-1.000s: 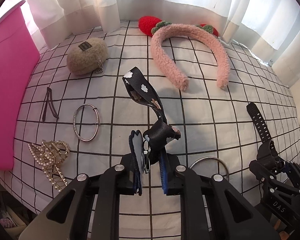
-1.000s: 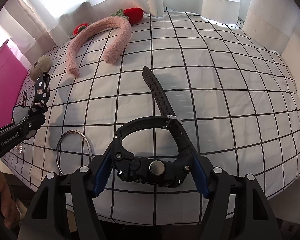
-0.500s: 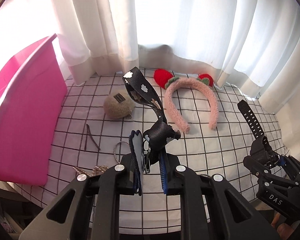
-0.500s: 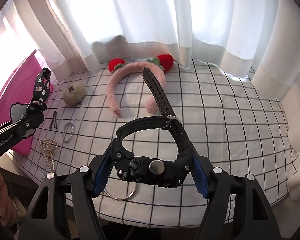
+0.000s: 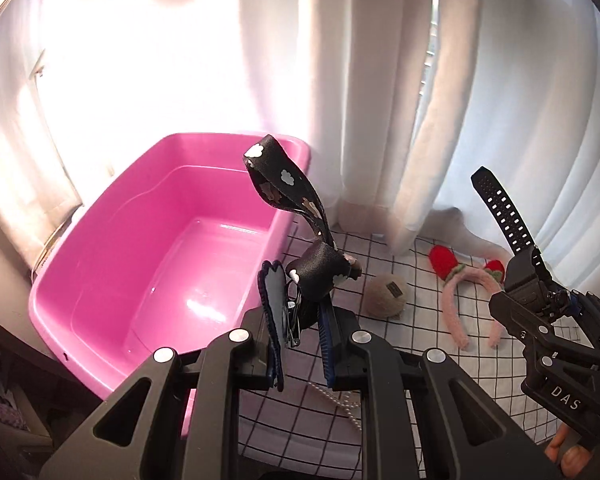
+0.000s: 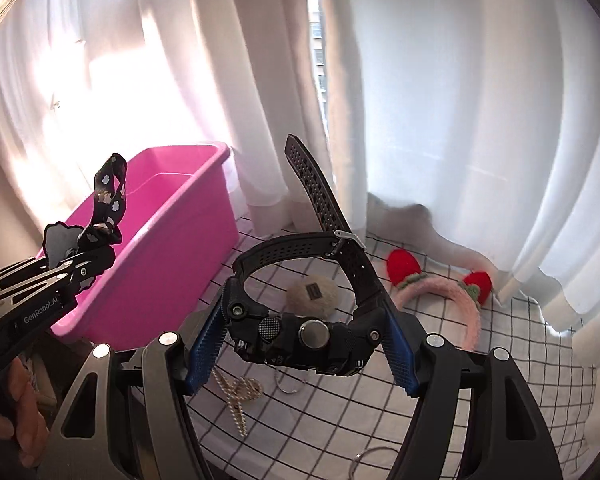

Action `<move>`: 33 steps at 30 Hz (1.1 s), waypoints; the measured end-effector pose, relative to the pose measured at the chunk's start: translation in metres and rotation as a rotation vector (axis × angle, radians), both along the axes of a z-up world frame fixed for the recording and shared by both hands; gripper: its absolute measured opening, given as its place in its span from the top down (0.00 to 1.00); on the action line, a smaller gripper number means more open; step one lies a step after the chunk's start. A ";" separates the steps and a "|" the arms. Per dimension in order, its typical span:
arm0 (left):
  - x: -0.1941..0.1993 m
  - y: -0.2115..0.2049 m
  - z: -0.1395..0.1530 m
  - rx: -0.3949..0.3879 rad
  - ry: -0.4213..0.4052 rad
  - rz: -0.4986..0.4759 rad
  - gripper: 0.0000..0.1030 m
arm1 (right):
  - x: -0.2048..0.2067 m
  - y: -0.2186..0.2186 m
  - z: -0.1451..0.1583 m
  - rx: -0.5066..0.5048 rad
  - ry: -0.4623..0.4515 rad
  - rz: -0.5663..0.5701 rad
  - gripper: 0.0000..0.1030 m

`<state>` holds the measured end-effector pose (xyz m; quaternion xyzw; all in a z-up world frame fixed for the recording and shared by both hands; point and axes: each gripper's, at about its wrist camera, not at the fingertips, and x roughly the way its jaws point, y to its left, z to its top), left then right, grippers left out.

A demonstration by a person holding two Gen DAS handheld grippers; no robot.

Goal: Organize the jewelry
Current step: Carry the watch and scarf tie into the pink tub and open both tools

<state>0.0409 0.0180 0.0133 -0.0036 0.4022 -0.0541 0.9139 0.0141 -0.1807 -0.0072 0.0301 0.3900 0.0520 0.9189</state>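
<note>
Left gripper (image 5: 300, 332) is up off the desk (image 5: 396, 360), jaws pinching a black hair clip (image 5: 300, 276) w/ a long ribbon loop printed w/ white clouds; loop sticks upward in front of the pink plastic tub (image 5: 148, 264). Left wrist view looks down into the tub's interior; the tub sits at the desk's left edge, against the white curtains (image 5: 372, 100).

Right gripper (image 6: 298, 354) also raised, jaws spread wide around a black sports watch (image 6: 300, 332), blue pads pressing each side of the case. Strap is buckled into a loop above the case, free perforated end pointing up. In the left wrist view the right gripper shows at right w/ the strap end standing above it.

Still on the checked desk cloth:
- beige fuzzy oval clip (image 6: 313, 294) w/ a small dark label, near the tub's right wall
- pink fluffy headband (image 6: 452, 300) w/ two red strawberry ears, further right by the curtains
- pearl claw clip (image 6: 238, 396), near the front edge
- thin silver bangle (image 6: 286, 384), just beside the pearl clip; partly hidden by the watch
- second silver ring (image 6: 370, 460) at the very front edge; can't tell its exact type, mostly cut off.
</note>
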 end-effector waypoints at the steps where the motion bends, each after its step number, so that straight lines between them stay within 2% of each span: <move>1: 0.003 0.012 0.003 0.000 -0.005 0.023 0.84 | 0.006 0.014 0.005 -0.002 -0.013 0.025 0.35; 7: 0.020 0.075 0.009 0.018 -0.010 0.151 0.84 | 0.051 0.089 0.021 -0.012 -0.044 0.157 0.35; 13: 0.036 0.125 -0.019 0.015 0.043 0.248 0.84 | 0.095 0.151 0.021 -0.027 -0.026 0.258 0.35; 17: 0.052 0.145 -0.044 0.011 0.103 0.291 0.84 | 0.121 0.187 0.013 -0.040 0.026 0.308 0.35; 23: 0.069 0.167 -0.067 -0.001 0.182 0.324 0.84 | 0.149 0.222 -0.018 -0.058 0.142 0.335 0.35; 33: 0.088 0.167 -0.083 0.015 0.286 0.303 0.83 | 0.172 0.224 -0.052 -0.081 0.254 0.300 0.35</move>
